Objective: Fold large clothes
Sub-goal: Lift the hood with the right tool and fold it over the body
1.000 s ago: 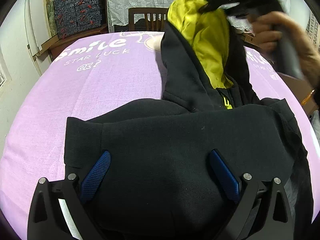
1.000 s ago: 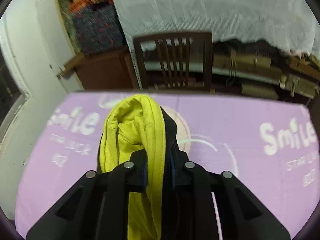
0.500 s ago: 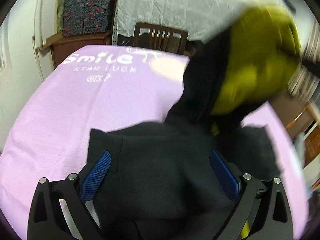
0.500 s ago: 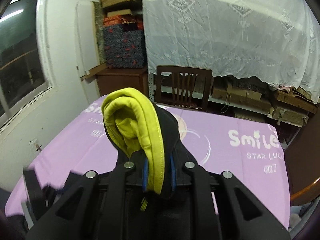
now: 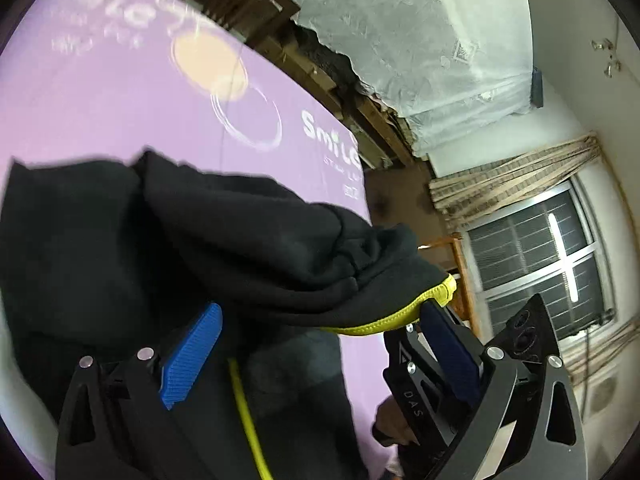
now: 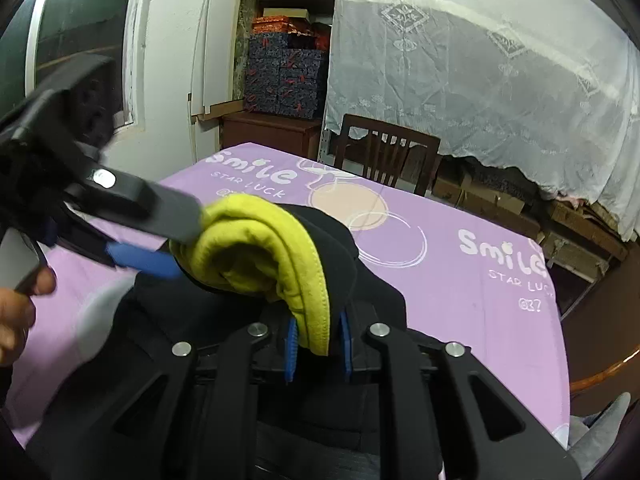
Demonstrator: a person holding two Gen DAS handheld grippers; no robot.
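Observation:
A black hoodie (image 5: 224, 240) with a yellow-lined hood (image 6: 256, 248) is lifted above the purple-covered table (image 6: 460, 280). My right gripper (image 6: 318, 340) is shut on the hood's yellow-and-black edge. My left gripper (image 5: 316, 332) is open, its blue pads either side of the hood; the hood's yellow-trimmed rim (image 5: 400, 320) lies between them. In the right wrist view the left gripper (image 6: 160, 240) comes in from the left and touches the yellow lining. The hoodie's body hangs below, mostly hidden.
A wooden chair (image 6: 384, 156) stands at the table's far edge. Behind it are a lace curtain (image 6: 480, 80), cardboard boxes, a cabinet (image 6: 272, 132) and stacked patterned boxes. A window (image 5: 560, 264) is on the right.
The right gripper has lifted the hood up and toward me. The left gripper has left the hoodie's body, tilted, and moved up around the raised hood.

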